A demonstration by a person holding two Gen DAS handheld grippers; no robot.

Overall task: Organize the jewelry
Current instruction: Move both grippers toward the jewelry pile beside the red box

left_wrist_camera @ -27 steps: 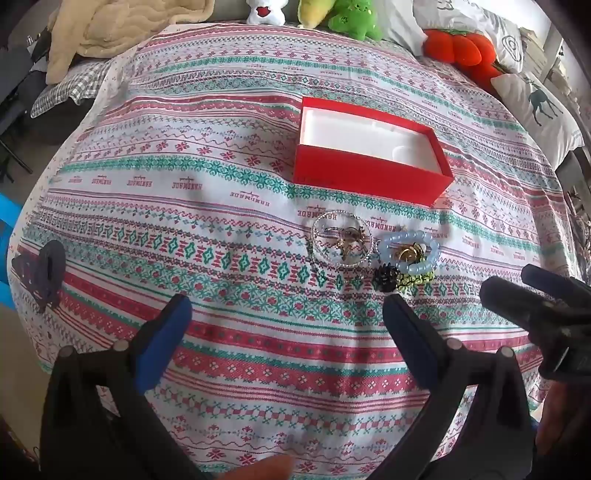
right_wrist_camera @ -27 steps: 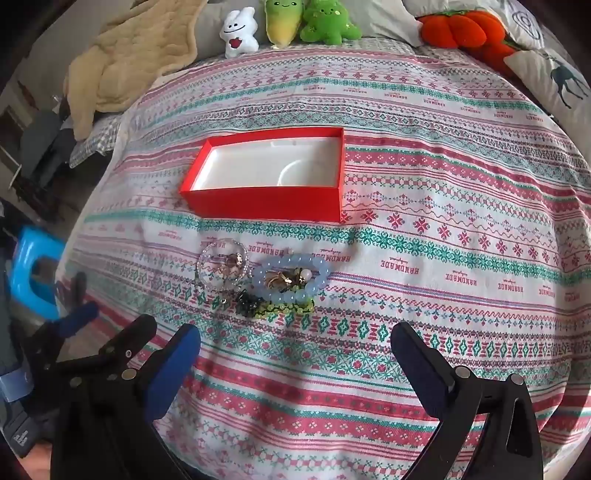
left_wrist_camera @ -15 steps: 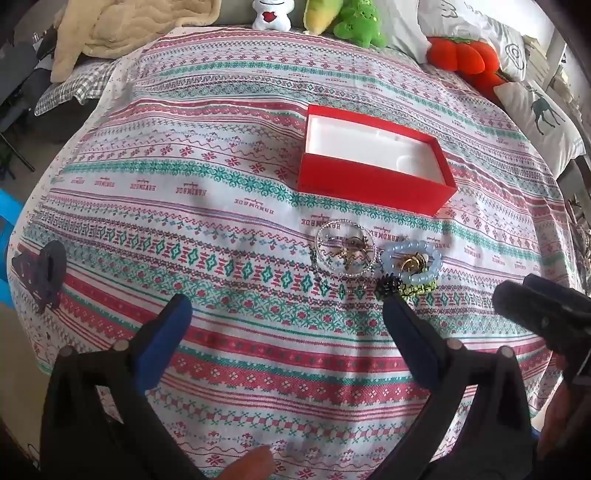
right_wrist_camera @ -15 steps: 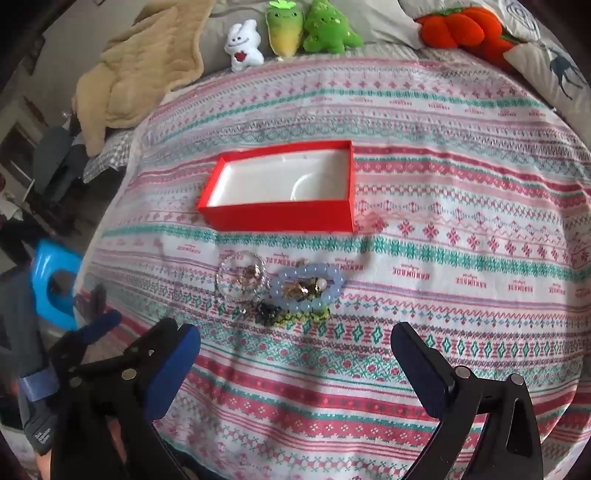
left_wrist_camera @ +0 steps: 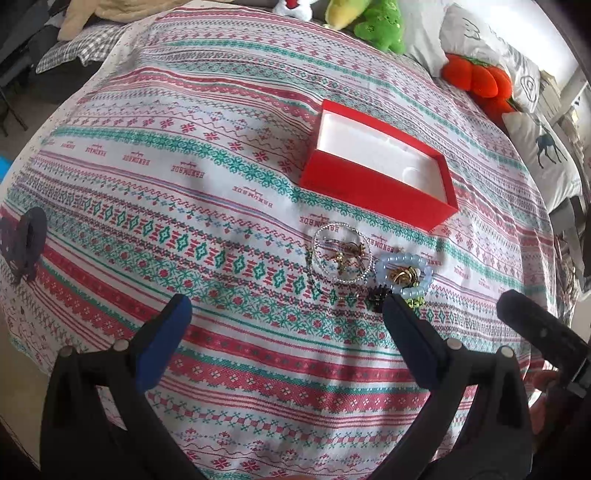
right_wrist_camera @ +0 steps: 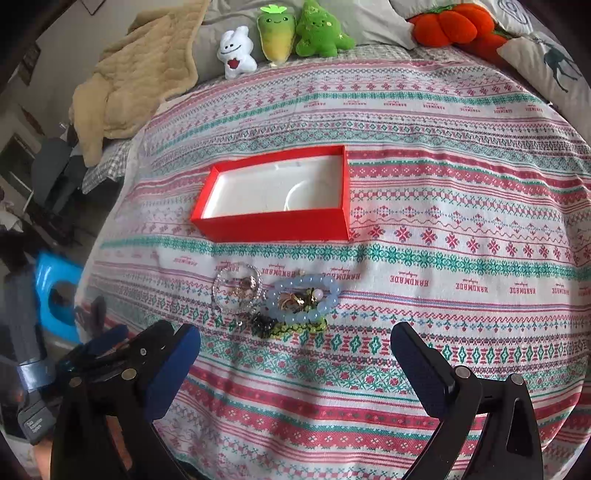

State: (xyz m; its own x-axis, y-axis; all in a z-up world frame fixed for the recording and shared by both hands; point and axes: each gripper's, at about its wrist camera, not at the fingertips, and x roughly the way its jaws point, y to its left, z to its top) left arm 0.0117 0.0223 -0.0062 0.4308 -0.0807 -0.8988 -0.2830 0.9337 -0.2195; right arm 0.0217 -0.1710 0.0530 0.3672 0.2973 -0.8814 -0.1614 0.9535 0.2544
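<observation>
We are looking at what is plainly a bedroom in a home: a knitted-pattern bedspread [right_wrist_camera: 443, 229] is covering a bed, and a beige blanket [right_wrist_camera: 140, 77] is lying crumpled at its far corner. Plush toys are lining the head of the bed, a white one [right_wrist_camera: 236, 51], a carrot-shaped one [right_wrist_camera: 277, 33], a green one [right_wrist_camera: 319, 31] and an orange pumpkin [right_wrist_camera: 452, 24], while a pillow with a deer print [right_wrist_camera: 550, 62] is leaning beside them. Off the bed's left edge we are making out what may be a dark chair [right_wrist_camera: 55, 177], though the view there is too warped to be sure.
</observation>
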